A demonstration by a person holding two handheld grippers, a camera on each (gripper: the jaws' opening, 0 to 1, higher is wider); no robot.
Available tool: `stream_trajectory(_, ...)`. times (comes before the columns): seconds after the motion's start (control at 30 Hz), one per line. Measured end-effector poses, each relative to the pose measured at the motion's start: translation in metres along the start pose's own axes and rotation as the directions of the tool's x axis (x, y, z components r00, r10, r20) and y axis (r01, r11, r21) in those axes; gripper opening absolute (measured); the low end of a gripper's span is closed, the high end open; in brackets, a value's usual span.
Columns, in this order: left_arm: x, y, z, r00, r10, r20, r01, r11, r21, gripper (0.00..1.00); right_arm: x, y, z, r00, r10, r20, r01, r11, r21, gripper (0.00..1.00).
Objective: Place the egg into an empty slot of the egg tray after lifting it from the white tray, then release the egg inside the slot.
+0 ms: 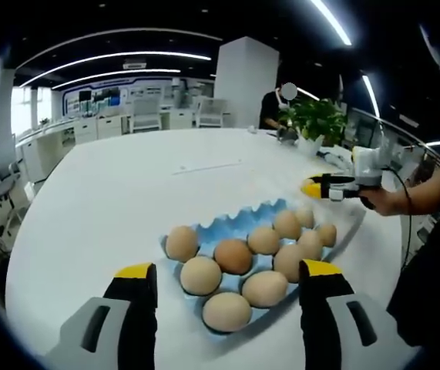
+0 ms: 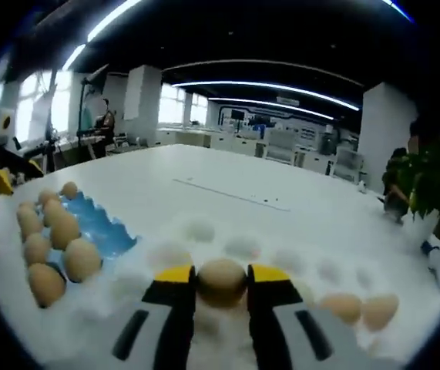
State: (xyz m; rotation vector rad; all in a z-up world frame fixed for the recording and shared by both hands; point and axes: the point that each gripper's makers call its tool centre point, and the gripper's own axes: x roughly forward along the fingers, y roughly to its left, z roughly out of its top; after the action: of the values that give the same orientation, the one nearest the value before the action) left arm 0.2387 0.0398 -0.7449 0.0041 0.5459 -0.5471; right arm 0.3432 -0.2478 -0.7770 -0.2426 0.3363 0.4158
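In the right gripper view my right gripper (image 2: 221, 275) is shut on a tan egg (image 2: 221, 287), low over the white dimpled tray (image 2: 243, 248). Two more eggs (image 2: 361, 308) lie in that tray to the right. The blue egg tray (image 2: 100, 227) sits to the left with several eggs along its far side. In the left gripper view the same blue egg tray (image 1: 270, 212) lies just ahead, holding several eggs (image 1: 233, 256), with bare slots along its far edge. My left gripper (image 1: 227, 270) stands open just before the tray's near edge, nothing between its fingers. The right gripper (image 1: 321, 187) shows beyond the tray, in a hand.
Both trays rest on a large white table (image 1: 127, 193). A potted plant (image 1: 316, 119) stands at its far end. A person's hand and sleeve (image 1: 416, 196) reach in from the right. Desks and chairs fill the room behind.
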Motion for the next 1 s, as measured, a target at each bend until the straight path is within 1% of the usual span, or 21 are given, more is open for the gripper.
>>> stream_trajectory(0.1,-0.001,0.001,0.001,1.0,0.006,0.006,-0.006,1.0,0.006,0.74,0.001,-0.001,0.002,1.0,0.01,-0.011,-0.01,1.0,-0.009,0.26)
stream_trajectory(0.17,-0.001,0.001,0.001,1.0,0.007,0.008,-0.007,1.0,0.005,0.74,0.001,-0.003,0.003,0.999,0.013,-0.036,-0.012,1.0,0.017,0.25)
stream_trajectory(0.2,-0.001,0.002,0.001,1.0,0.007,0.008,-0.007,1.0,0.007,0.74,0.0,-0.004,0.004,0.999,0.014,-0.038,-0.013,1.0,0.028,0.24)
stream_trajectory(0.27,-0.002,0.003,0.001,1.0,0.012,0.006,-0.012,1.0,0.008,0.74,-0.001,-0.004,0.007,0.999,0.021,-0.03,-0.019,0.998,0.056,0.24)
stream_trajectory(0.33,-0.003,0.004,0.001,1.0,0.014,0.009,-0.014,1.0,0.007,0.74,-0.006,-0.006,0.016,1.0,0.015,-0.006,-0.015,0.997,0.074,0.24)
stream_trajectory(0.43,-0.003,0.005,0.001,1.0,0.019,0.01,-0.019,1.0,0.007,0.75,-0.011,-0.002,0.032,0.999,0.036,0.027,-0.038,0.996,0.077,0.24)
stream_trajectory(0.53,-0.003,0.005,0.0,1.0,0.02,0.006,-0.02,1.0,0.008,0.76,-0.012,0.006,0.044,0.997,0.064,0.047,-0.067,0.995,0.067,0.24)
stream_trajectory(0.6,-0.003,0.004,0.0,1.0,0.019,0.009,-0.02,1.0,0.007,0.76,-0.011,0.013,0.051,0.995,0.083,0.06,-0.088,0.993,0.075,0.24)
stream_trajectory(0.73,-0.003,0.004,0.001,1.0,0.022,0.011,-0.022,1.0,0.011,0.76,-0.008,0.023,0.057,0.991,0.114,0.074,-0.12,0.989,0.083,0.24)
stream_trajectory(0.8,-0.003,0.004,0.001,1.0,0.024,0.013,-0.024,1.0,0.009,0.77,-0.006,0.028,0.059,0.99,0.124,0.074,-0.129,0.989,0.073,0.24)
stream_trajectory(0.9,-0.003,0.003,0.001,1.0,0.021,0.011,-0.022,1.0,0.007,0.77,-0.003,0.042,0.066,0.984,0.158,0.088,-0.165,0.982,0.089,0.24)
stream_trajectory(1.0,-0.003,0.002,0.001,1.0,0.018,0.01,-0.018,1.0,0.008,0.77,0.003,0.06,0.071,0.975,0.201,0.097,-0.209,0.975,0.078,0.24)
